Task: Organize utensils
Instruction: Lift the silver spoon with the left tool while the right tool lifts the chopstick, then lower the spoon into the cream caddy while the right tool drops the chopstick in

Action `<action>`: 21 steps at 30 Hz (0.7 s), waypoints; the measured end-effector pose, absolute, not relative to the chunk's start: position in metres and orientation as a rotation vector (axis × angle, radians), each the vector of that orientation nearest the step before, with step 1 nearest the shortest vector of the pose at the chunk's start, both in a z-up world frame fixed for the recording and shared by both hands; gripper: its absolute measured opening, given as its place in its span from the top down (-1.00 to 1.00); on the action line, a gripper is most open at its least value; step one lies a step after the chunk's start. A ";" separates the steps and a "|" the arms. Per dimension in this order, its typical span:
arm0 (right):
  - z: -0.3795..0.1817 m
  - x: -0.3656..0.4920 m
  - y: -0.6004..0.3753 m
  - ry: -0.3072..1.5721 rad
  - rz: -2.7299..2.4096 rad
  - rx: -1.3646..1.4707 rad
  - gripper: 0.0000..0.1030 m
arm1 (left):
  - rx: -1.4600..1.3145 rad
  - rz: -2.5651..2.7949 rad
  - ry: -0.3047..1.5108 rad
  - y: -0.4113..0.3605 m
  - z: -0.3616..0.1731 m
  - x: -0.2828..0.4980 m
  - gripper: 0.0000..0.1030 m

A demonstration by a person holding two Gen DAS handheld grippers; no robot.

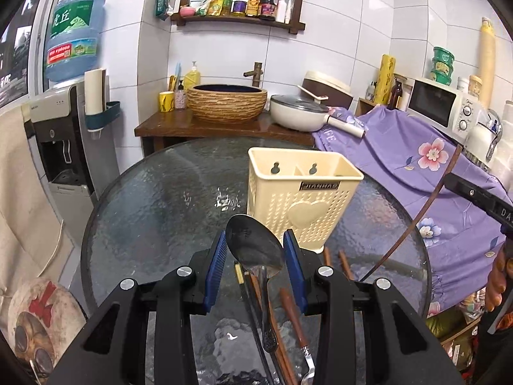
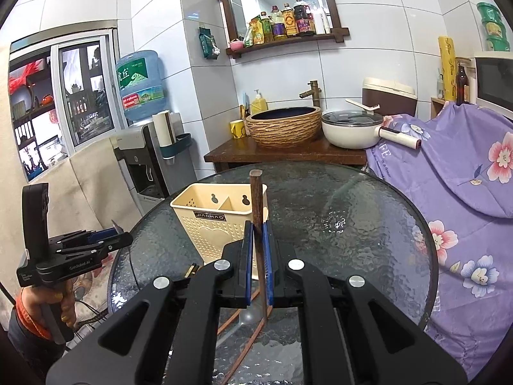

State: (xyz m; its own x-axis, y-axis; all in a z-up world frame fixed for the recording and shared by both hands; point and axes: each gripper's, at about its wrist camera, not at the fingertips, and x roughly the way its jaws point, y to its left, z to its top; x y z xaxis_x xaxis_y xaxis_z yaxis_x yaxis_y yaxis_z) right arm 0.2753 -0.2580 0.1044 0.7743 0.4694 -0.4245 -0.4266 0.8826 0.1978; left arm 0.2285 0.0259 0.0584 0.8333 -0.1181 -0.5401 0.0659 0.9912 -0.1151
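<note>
Spoon [image 1: 253, 247] sat bowl-up between the blue pads of the left gripper [image 1: 255, 256], which gripped it above the glass table [image 1: 154, 211]. Right gripper [image 2: 256, 250] was clamped shut on a brown chopstick [image 2: 256, 202], held upright just beside the cream holder [image 2: 211, 224]. More chopsticks [image 1: 290, 308] lay on the table below the spoon.

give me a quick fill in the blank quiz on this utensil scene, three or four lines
1. The left hand-held gripper holds a metal ____ by its bowl.
2. The right hand-held gripper is shut on a brown ____.
3. The cream holder stands on a round ____ table.
4. The holder's front has a raised ____ shape.

Missing words: spoon; chopstick; glass; heart
</note>
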 end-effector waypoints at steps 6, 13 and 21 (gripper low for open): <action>0.119 0.279 -0.253 0.468 0.501 0.068 0.86 | -0.087 -0.128 0.554 0.018 0.074 0.238 0.31; 0.156 0.290 -0.248 0.448 0.558 0.078 0.87 | -0.086 -0.155 0.489 0.011 0.116 0.254 0.31; 0.243 0.313 -0.230 0.314 0.589 0.083 0.87 | -0.130 -0.110 0.358 0.013 0.188 0.296 0.31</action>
State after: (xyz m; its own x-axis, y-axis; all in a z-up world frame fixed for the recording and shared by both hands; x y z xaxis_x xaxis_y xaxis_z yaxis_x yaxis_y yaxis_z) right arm 0.3127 -0.2303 0.2430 0.7854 0.5584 -0.2670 -0.5332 0.8295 0.1663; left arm 0.2957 0.0132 0.1878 0.9307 -0.1301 -0.3418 0.0842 0.9857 -0.1458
